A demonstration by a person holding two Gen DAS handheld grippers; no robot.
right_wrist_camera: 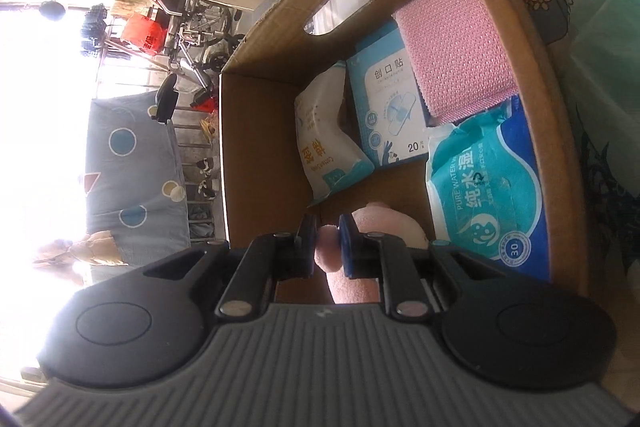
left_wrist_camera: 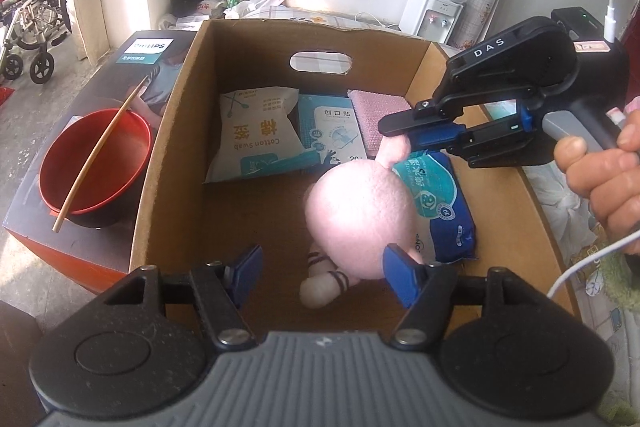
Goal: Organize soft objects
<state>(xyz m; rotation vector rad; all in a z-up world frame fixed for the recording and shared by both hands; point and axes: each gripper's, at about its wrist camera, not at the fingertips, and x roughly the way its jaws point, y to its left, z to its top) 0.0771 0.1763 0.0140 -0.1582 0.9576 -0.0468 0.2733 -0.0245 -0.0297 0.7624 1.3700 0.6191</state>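
Note:
A pink plush toy (left_wrist_camera: 360, 215) hangs inside the open cardboard box (left_wrist_camera: 168, 155). My right gripper (left_wrist_camera: 400, 139) is shut on the toy's ear and holds it above the box floor; in the right wrist view the ear (right_wrist_camera: 328, 247) sits pinched between the jaws. My left gripper (left_wrist_camera: 322, 273) is open and empty at the box's near edge, just below the toy. In the box lie a cotton swab bag (left_wrist_camera: 256, 135), a bandage pack (left_wrist_camera: 332, 131), a pink cloth (left_wrist_camera: 376, 111) and a blue wet wipes pack (left_wrist_camera: 436, 203).
A red bowl (left_wrist_camera: 92, 163) with a chopstick (left_wrist_camera: 100, 159) across it stands on a Philips carton (left_wrist_camera: 148, 51) left of the box. A water dispenser (left_wrist_camera: 436, 11) stands behind. A flowered cloth surface lies right of the box.

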